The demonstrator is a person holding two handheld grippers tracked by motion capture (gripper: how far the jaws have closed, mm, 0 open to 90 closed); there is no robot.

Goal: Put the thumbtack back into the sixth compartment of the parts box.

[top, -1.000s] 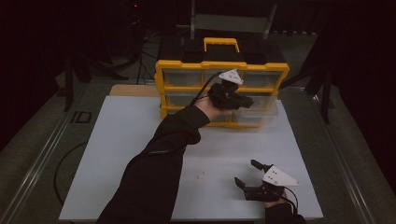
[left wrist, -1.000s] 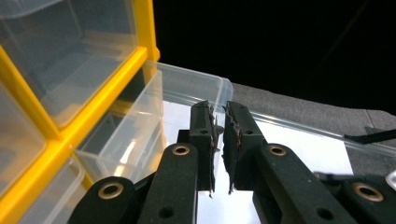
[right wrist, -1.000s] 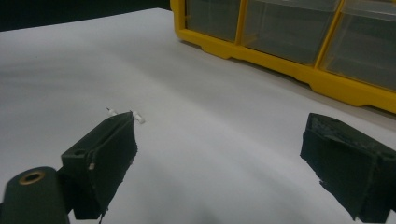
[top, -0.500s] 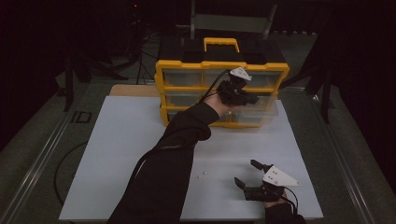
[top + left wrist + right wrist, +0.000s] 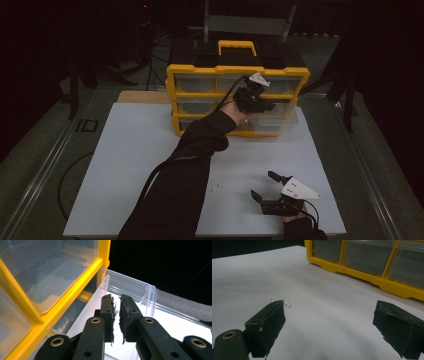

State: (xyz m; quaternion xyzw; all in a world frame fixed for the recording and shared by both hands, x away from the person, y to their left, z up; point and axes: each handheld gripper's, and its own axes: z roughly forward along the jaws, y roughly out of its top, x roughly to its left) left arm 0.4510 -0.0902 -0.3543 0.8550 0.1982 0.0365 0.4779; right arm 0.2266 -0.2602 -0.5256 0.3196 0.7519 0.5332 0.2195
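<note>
A person reaches the left gripper (image 5: pixel 260 102) across the white table (image 5: pixel 130 165) to a yellow drawer cabinet (image 5: pixel 172 95), where a clear plastic drawer (image 5: pixel 280 122) stands pulled out of the bottom row at the cabinet's right end. The drawer's long axis runs across the cabinet face, and it juts out towards the person. In the left gripper view the two black jaws are nearly together, a thin gap between their pads, poised over the drawer (image 5: pixel 147 290) beside the yellow frame (image 5: pixel 62 302); nothing can be seen held between them. Near the table's front edge the right gripper (image 5: pixel 272 187) rests on the sheet, its jaws spread wide and empty, with a small white piece (image 5: pixel 287 304) lying just beyond one jaw.
</note>
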